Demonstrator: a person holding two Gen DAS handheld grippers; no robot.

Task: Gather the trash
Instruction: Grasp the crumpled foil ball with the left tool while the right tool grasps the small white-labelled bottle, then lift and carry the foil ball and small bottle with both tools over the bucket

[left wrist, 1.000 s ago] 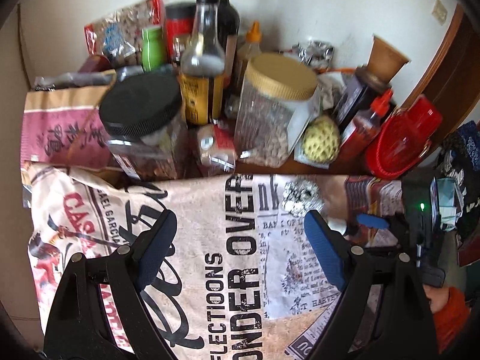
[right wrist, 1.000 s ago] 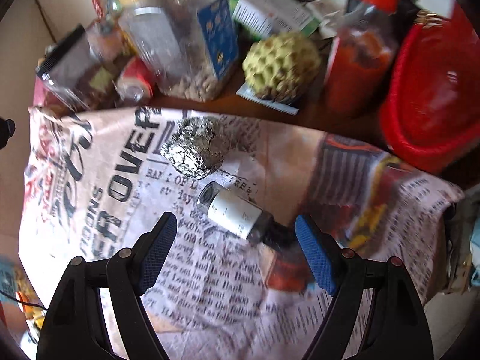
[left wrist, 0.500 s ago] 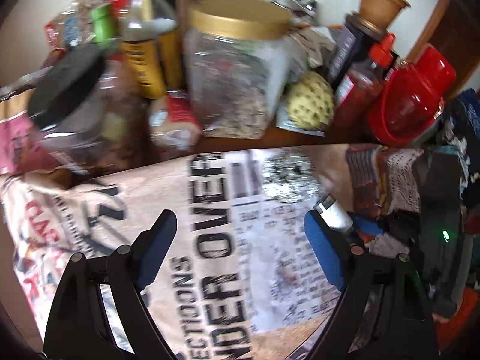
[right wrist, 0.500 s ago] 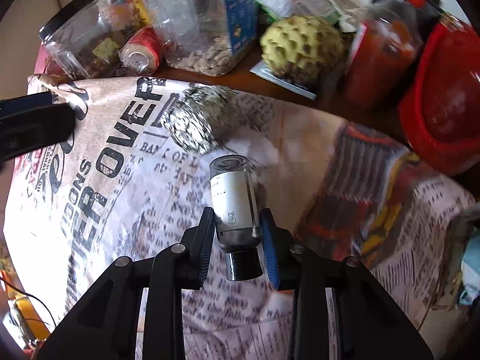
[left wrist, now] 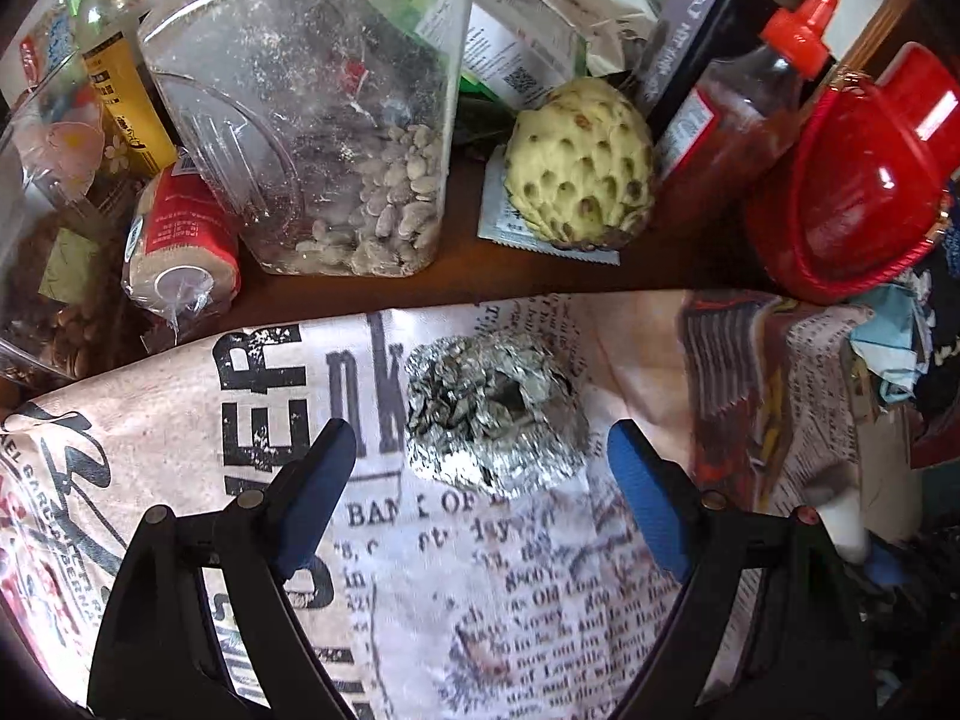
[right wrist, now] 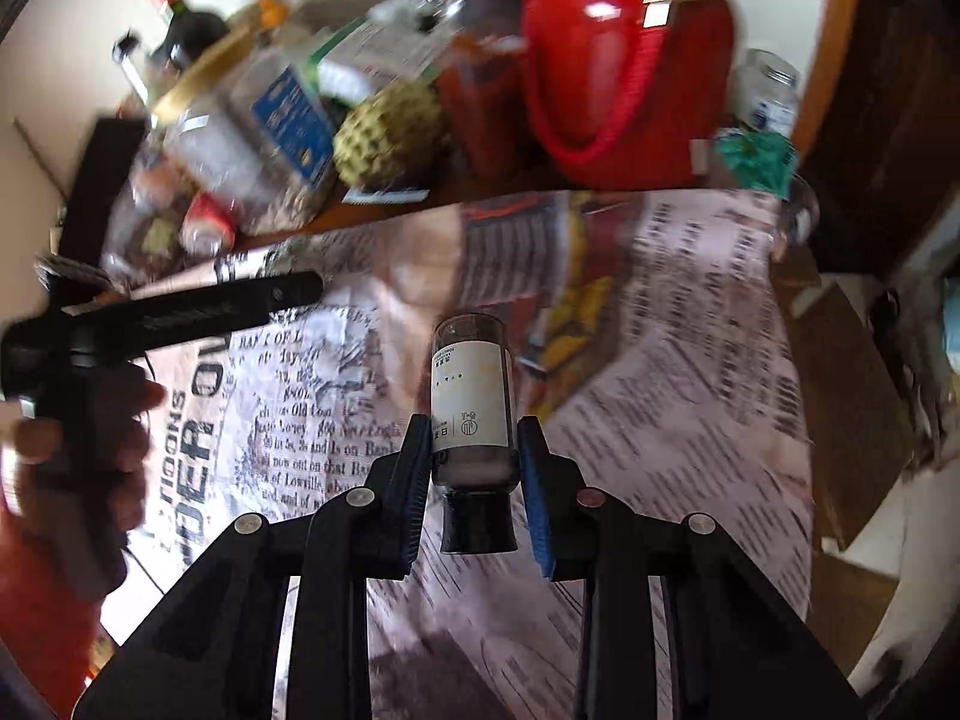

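A: What is seen, from the biggest thing down?

B: First the worktop (left wrist: 600, 276) is seen. A big printed newspaper cloth (left wrist: 480, 600) is spread over its near part. At the back, many things are crowded together: a red basket (left wrist: 852, 180), a clear jar of beans (left wrist: 324, 120), a red sauce bottle (left wrist: 738, 114) and a bumpy green fruit (left wrist: 579, 171).

A: And the trash?

B: A crumpled foil ball (left wrist: 492, 414) is lying on the cloth. It is right in front of the left claw (left wrist: 480, 480), just past the blue tips and about in the middle of the gap. The ball is roundish, so no long side has to be lined up.

A: How is the left claw held?

B: It is held wide apart, with nothing inside it. The gap looks wider than the ball.

A: And the other one?

B: The right claw (right wrist: 474, 462) is clamped on a small bottle (right wrist: 471, 396). The bottle is white-labelled with a dark cap. It is gripped low on its body, cap toward the camera, its long side pointing straight away from the claw. It is held up above the cloth, and that picture is blurred.

A: Which claw is nearer to the foil?

B: The left one, by far. It is probably to be pushed a little forward, then closed on the ball. The foil may get squashed, or be pushed away across the cloth.
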